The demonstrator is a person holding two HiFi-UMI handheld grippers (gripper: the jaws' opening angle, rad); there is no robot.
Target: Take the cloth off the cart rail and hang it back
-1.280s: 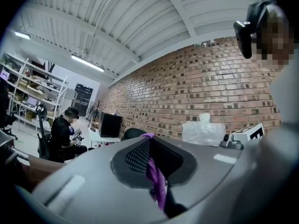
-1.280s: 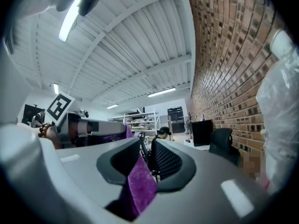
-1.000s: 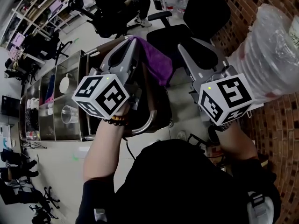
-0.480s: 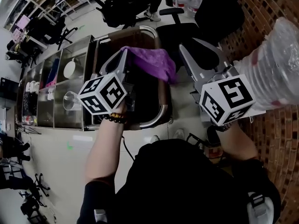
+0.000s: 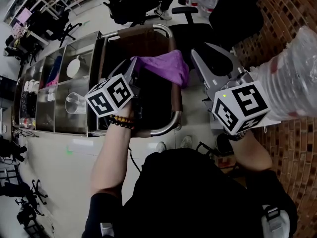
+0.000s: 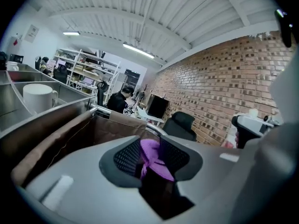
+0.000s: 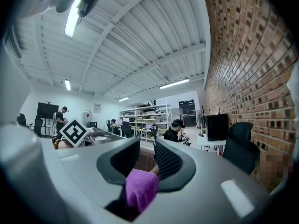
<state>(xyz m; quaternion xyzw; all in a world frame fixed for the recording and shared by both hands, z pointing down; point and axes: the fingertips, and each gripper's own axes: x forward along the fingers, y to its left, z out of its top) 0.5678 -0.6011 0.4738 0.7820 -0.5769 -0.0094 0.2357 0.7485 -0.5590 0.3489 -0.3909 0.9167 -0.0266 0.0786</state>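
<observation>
cloth (image 5: 166,68), purple, is lying over the right side of the cart rail (image 5: 175,103) in the head view, toward the rail's far end. its long axis is running left to right across the cart. the left end is pointing at the left gripper (image 5: 134,62), and the right end is drooping over the outside of the rail, near the right gripper (image 5: 200,50). both grippers are pointing away from the person. the left one is over the cart's dark inside, and the right one is just right of the rail, near a black office chair (image 5: 198,31). steel compartments (image 5: 86,58) with a clear cup (image 5: 74,105) are sitting left of the cart.

in the left gripper view the jaws have just been opening and are standing apart. the cloth is showing between the mesh pads (image 6: 125,157) as a bunched upright fold, and the pads are not pressing on it. a brown liner (image 6: 110,125) is hanging along the rail behind, and a white mug (image 6: 39,98) is standing at the far left.

in the right gripper view the jaws are standing apart too, gripping nothing. the cloth is showing low in the gap as a rounded purple lump; whether it is touching a pad i cannot tell.
</observation>
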